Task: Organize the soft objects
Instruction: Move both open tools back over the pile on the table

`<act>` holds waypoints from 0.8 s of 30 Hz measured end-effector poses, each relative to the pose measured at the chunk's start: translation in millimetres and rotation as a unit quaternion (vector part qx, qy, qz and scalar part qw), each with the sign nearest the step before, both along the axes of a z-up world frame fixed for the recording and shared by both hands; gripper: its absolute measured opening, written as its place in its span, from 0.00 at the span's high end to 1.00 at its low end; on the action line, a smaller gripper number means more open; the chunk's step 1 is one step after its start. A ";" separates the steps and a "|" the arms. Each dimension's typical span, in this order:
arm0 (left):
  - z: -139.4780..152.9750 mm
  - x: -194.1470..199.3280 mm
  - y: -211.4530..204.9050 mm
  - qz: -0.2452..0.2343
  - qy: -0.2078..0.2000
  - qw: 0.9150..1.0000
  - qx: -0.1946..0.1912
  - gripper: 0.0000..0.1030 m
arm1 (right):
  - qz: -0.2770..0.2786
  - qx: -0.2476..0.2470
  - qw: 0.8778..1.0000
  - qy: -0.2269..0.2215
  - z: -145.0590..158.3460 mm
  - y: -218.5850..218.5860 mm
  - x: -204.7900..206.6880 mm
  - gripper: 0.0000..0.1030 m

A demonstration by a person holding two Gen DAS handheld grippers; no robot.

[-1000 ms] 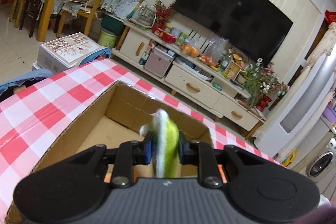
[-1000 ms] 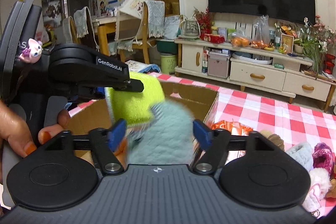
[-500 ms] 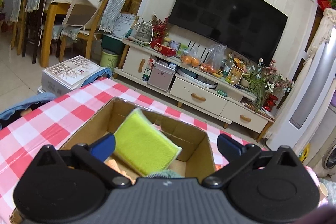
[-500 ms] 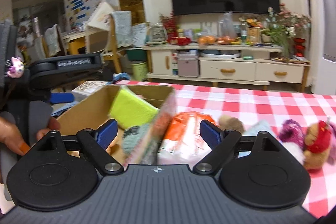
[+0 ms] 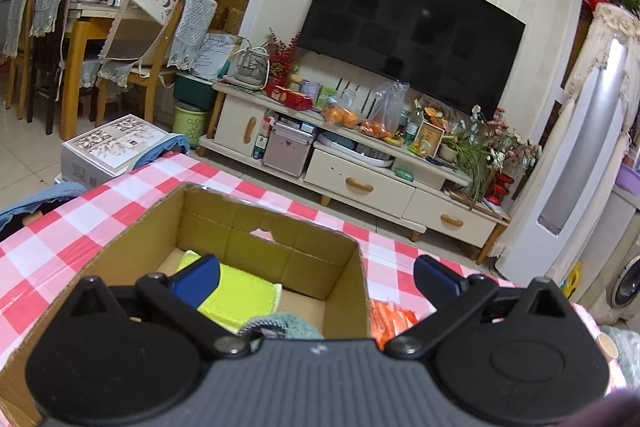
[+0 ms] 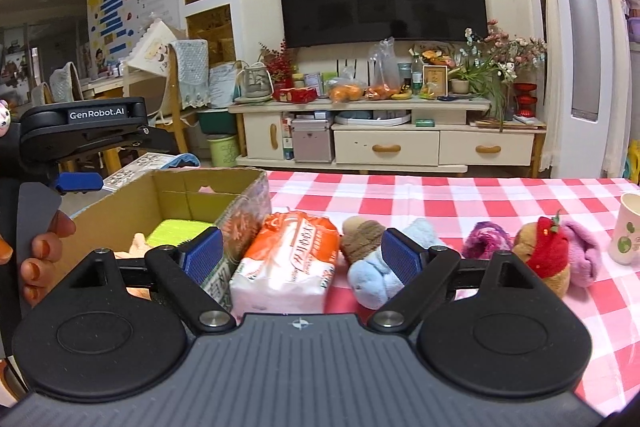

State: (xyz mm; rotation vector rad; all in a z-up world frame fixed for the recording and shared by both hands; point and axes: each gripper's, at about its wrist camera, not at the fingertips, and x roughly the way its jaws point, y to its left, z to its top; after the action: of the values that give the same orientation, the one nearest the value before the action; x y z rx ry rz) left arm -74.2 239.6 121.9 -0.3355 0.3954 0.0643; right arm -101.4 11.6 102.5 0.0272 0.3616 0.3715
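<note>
Left wrist view: the left gripper [image 5: 316,277] hangs over the open box [image 5: 348,291] with its jaws spread as wide as they go and nothing between the pads. The green sponge [image 5: 236,293] lies flat on the box floor, at about 11 o'clock from the gripper's body, and a grey-blue knit [image 5: 286,325] sits just under the gripper at 12 o'clock. The box stands on a red-checked cloth [image 5: 60,227]; an orange pack [image 5: 390,319] shows just past its right wall. Right wrist view — the right gripper [image 6: 302,255] is also wide open and holds nothing; the orange pack lies between its fingers without touching either pad, leaning on the box's right wall. A blue plush [image 6: 376,277] and a brown one [image 6: 362,237] lie at 1 o'clock, the blue one beside the right pad [image 6: 400,261]. Further out at 2 o'clock sit a purple plush [image 6: 486,237], a bear [image 6: 546,255] and a cup [image 6: 628,233]. At 9 o'clock a hand [image 6: 38,251] holds the left gripper.
</note>
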 end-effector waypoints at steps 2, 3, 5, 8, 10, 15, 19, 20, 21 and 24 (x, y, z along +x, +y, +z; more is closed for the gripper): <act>-0.1 -0.3 -5.6 -0.004 -0.001 1.000 0.007 0.01 | -0.003 0.000 1.000 -0.002 0.2 -4.8 0.6 0.00; 0.2 -0.5 -7.8 -0.007 -0.002 1.000 0.009 0.01 | -0.004 0.000 1.000 -0.002 0.7 -5.9 0.5 0.00; 0.6 -1.1 -11.7 -0.015 -0.005 1.000 0.010 0.01 | -0.007 0.000 1.000 -0.003 0.3 -9.1 -0.7 0.00; 0.5 -1.1 -18.5 -0.023 -0.009 1.000 0.011 0.01 | -0.011 0.002 1.000 -0.001 -1.5 -14.6 -1.7 0.00; 0.4 -0.1 -23.9 -0.030 -0.010 0.999 0.011 0.01 | -0.015 0.003 1.000 -0.001 -2.3 -17.5 -3.2 0.00; -0.5 0.1 -38.2 -0.045 -0.013 0.999 0.018 0.01 | -0.026 0.004 1.000 -0.002 -4.1 -27.9 -3.1 0.00; -3.0 -0.4 -49.1 -0.054 -0.013 0.998 0.026 0.01 | -0.033 0.007 0.999 -0.001 -6.7 -35.7 -3.8 0.00; -3.3 -1.1 -51.8 -0.057 -0.014 0.998 0.028 0.01 | -0.035 0.008 0.999 -0.001 -7.3 -37.0 -3.8 0.00; -3.7 -1.1 -54.3 -0.059 -0.014 0.998 0.030 0.01 | -0.037 0.008 0.999 0.000 -7.9 -38.9 -3.6 0.00; -4.3 -0.7 -62.8 -0.063 -0.014 0.997 0.039 0.01 | -0.042 0.010 0.999 0.001 -9.9 -43.6 -3.3 0.00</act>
State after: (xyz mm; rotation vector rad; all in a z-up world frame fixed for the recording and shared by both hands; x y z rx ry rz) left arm -74.9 176.8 117.6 -0.2336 0.3836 -0.0476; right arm -104.7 -32.0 92.7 0.0624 0.3573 0.2914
